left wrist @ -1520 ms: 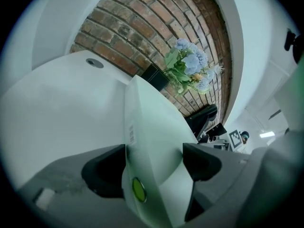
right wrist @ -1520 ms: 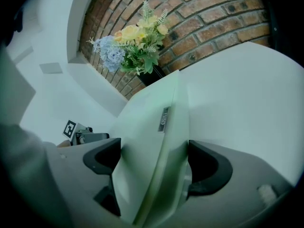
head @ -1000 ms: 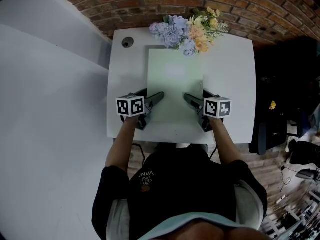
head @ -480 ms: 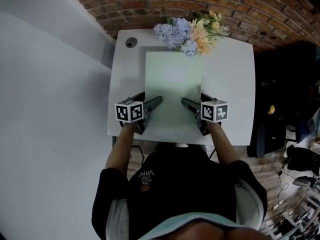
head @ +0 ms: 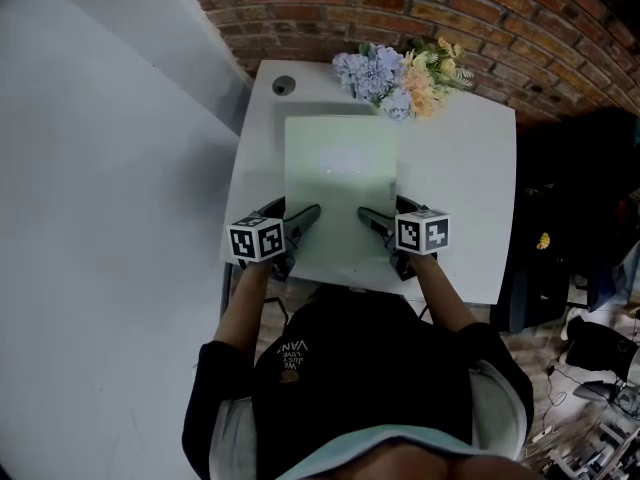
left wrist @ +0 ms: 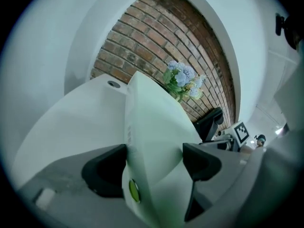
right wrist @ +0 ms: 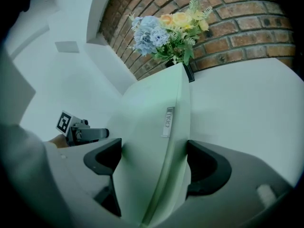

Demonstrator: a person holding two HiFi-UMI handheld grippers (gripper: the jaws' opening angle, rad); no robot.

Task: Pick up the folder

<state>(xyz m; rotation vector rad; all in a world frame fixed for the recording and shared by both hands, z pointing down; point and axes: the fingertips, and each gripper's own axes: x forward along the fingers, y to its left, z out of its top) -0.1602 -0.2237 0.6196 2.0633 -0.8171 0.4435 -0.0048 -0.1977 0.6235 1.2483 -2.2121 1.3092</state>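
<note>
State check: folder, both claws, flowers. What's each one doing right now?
folder: closed, gripped on both long sides at its near end, bowed between the claws.
left claw: shut on the folder's left edge.
right claw: shut on the folder's right edge.
flowers: upright in a dark vase at the far edge of the table, not gripped.

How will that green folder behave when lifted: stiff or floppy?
Probably somewhat floppy: the folder looks thin and seems to bow between the left claw tips. Likely light, being so flat. Its sheen suggests a slippery cover, so the right claw gripping the other edge probably helps.
</note>
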